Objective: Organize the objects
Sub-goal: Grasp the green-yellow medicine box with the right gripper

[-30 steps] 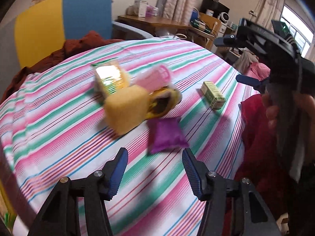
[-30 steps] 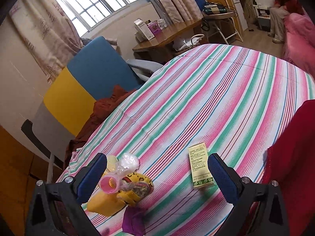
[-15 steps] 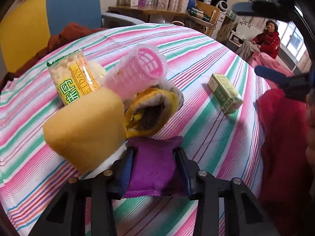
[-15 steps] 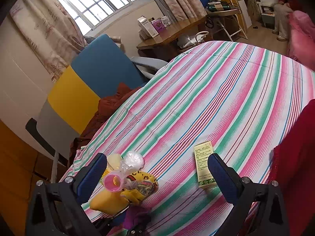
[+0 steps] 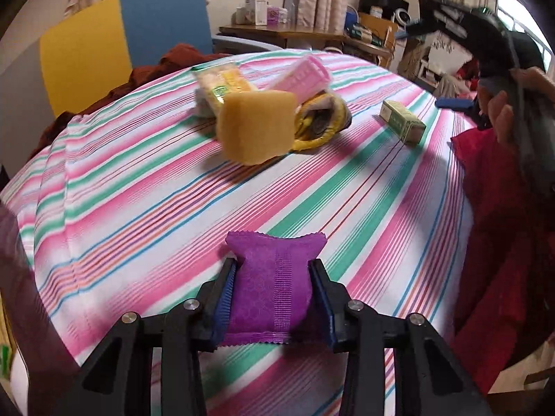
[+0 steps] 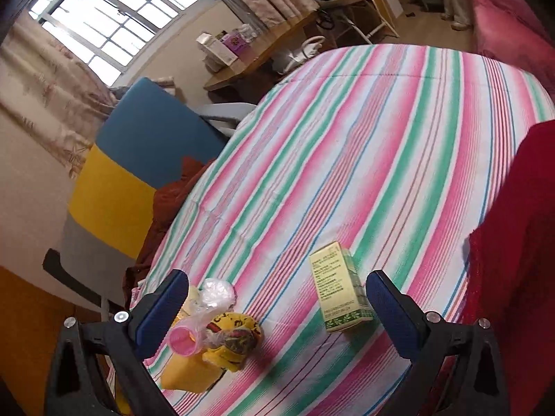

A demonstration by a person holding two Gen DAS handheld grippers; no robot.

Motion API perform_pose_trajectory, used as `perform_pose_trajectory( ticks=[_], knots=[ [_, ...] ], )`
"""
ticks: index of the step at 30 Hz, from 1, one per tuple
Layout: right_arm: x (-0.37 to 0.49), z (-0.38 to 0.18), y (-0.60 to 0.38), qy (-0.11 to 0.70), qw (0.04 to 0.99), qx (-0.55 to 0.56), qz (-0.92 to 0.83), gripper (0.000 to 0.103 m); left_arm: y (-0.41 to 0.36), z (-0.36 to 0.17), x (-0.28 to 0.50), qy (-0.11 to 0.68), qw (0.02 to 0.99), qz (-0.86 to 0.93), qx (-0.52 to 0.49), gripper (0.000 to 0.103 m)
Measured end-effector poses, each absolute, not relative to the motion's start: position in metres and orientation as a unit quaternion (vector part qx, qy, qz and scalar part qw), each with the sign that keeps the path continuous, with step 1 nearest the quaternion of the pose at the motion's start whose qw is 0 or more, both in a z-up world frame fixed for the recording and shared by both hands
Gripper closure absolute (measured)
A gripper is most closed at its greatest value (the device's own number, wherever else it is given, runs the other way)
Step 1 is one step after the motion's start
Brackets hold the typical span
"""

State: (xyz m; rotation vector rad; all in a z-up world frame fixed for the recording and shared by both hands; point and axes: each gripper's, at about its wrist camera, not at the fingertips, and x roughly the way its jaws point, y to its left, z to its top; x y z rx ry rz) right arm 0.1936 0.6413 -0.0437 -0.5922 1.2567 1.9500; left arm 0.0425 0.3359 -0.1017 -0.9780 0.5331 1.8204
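Left tool point(image 5: 274, 298) is clamped on the purple sachet point(image 5: 274, 287), held above the near part of the striped desk point(image 5: 138, 190). Right tool point(image 6: 274, 308) stands wide, holding nothing. Green box point(image 6: 338, 286) lies between its fingers' line of sight; yellow sponge point(image 5: 256, 124) heads the far cluster.

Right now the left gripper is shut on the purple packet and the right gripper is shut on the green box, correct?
Not quite. The left gripper is shut on the purple packet, but the right gripper is open. The right wrist view shows the green box lying on the striped tablecloth between its spread fingers, ungripped.
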Motion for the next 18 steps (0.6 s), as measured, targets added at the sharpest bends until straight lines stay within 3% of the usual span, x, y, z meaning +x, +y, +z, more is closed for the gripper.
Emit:
perform_pose_trajectory(
  ticks=[3, 12, 15, 16, 18],
  knots=[
    [0.186, -0.051, 0.644, 0.485, 0.377, -0.263, 0.744, 0.001, 0.332, -0.103, 0.041, 0.205, 0.487, 0.75, -0.399, 0.062],
    [0.149, -0.08, 0.659, 0.433, 0.414, -0.386, 0.701, 0.022, 0.329, -0.108, 0.04, 0.176, 0.494, 0.752, -0.4, 0.062],
    [0.138, -0.091, 0.661, 0.412, 0.419, -0.424, 0.689, 0.048, 0.326, -0.107, 0.039, 0.168, 0.494, 0.751, -0.404, 0.061],
    [0.135, -0.096, 0.662, 0.402, 0.424, -0.442, 0.681, 0.06, 0.326, -0.107, 0.038, 0.167, 0.493, 0.752, -0.405, 0.061],
    [0.134, -0.094, 0.661, 0.392, 0.425, -0.443, 0.685, 0.072, 0.327, -0.107, 0.04, 0.172, 0.492, 0.753, -0.402, 0.062]
  ],
)
